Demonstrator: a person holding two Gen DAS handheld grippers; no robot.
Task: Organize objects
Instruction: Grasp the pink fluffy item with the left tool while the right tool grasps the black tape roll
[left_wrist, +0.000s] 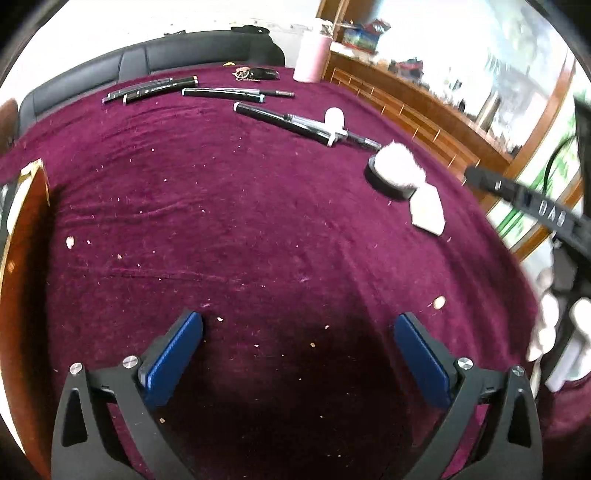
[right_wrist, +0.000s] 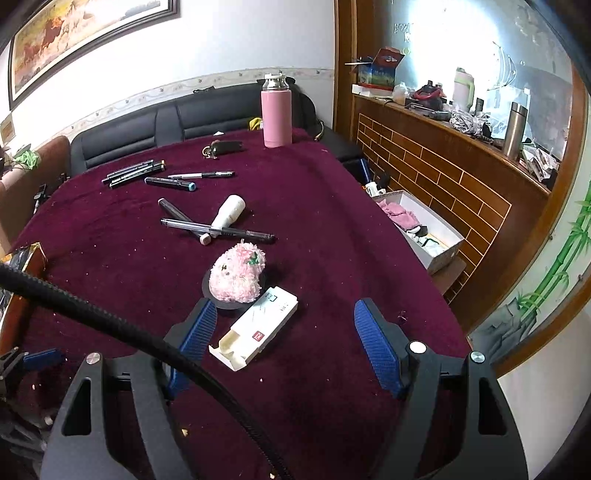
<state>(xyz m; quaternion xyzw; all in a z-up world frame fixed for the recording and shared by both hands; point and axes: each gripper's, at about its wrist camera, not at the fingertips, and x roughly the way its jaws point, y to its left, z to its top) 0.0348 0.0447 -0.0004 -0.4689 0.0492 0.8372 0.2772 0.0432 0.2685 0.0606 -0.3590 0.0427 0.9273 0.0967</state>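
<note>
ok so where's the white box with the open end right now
In the right wrist view the white box lies flat on the maroon cloth, just ahead of the open right gripper and nearer its left finger, its far end touching the pink fluffy toy's black base.

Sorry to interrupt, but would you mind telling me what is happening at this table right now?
A person is tidying loose items on a purple tablecloth with two handheld grippers. Both are open and empty. The right gripper hangs over a small white box, which lies beside a fluffy pink ornament. The left gripper has only bare cloth ahead. Pens, a white bottle and a pink flask lie untouched.
</note>
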